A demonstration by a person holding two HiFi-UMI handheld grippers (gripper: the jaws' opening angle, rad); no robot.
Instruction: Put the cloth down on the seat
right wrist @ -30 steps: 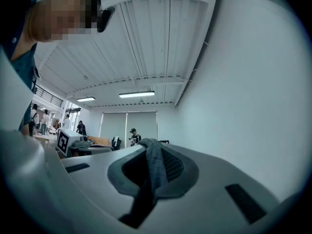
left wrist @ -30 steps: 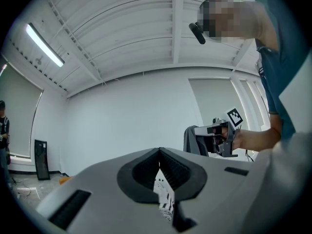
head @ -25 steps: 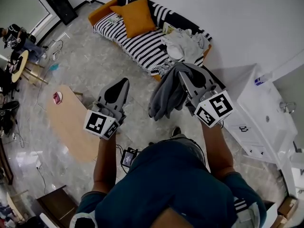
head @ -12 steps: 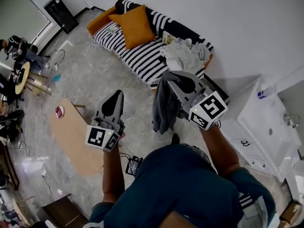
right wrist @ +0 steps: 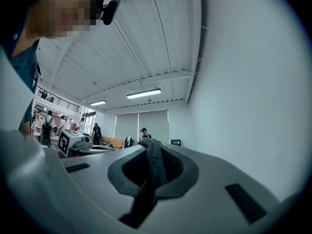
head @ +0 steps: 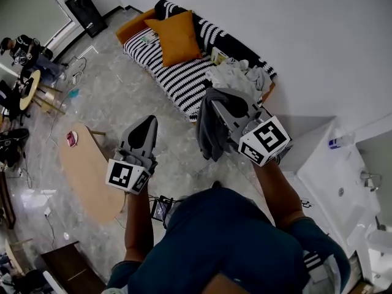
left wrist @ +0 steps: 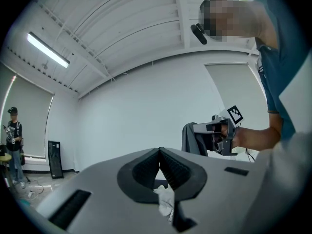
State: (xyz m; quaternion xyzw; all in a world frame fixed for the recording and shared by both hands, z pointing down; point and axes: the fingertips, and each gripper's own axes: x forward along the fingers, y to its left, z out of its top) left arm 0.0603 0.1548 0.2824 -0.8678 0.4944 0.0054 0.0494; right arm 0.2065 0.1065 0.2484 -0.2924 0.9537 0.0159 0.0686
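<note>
My right gripper (head: 210,100) is shut on a dark grey cloth (head: 210,133) that hangs from its jaws just in front of the sofa. The right gripper view shows the cloth (right wrist: 150,172) pinched between the closed jaws and draped down over them. The seat is a sofa with a black-and-white striped cover (head: 179,77), an orange cushion (head: 177,37) and a heap of pale clothes (head: 237,75) at its right end. To the left, my left gripper (head: 149,121) is held over the floor. Its jaws (left wrist: 159,153) meet with nothing between them.
A wooden oval table (head: 86,170) stands at the left, with a small device (head: 160,209) on the floor beside it. A white cabinet (head: 343,179) lines the wall at the right. People sit at the far left (head: 18,48), near a black box (head: 87,12).
Both grippers have moved level toward the sofa. The hanging cloth now sits close to the sofa's front edge, still gripped. The left gripper stays shut and empty.
</note>
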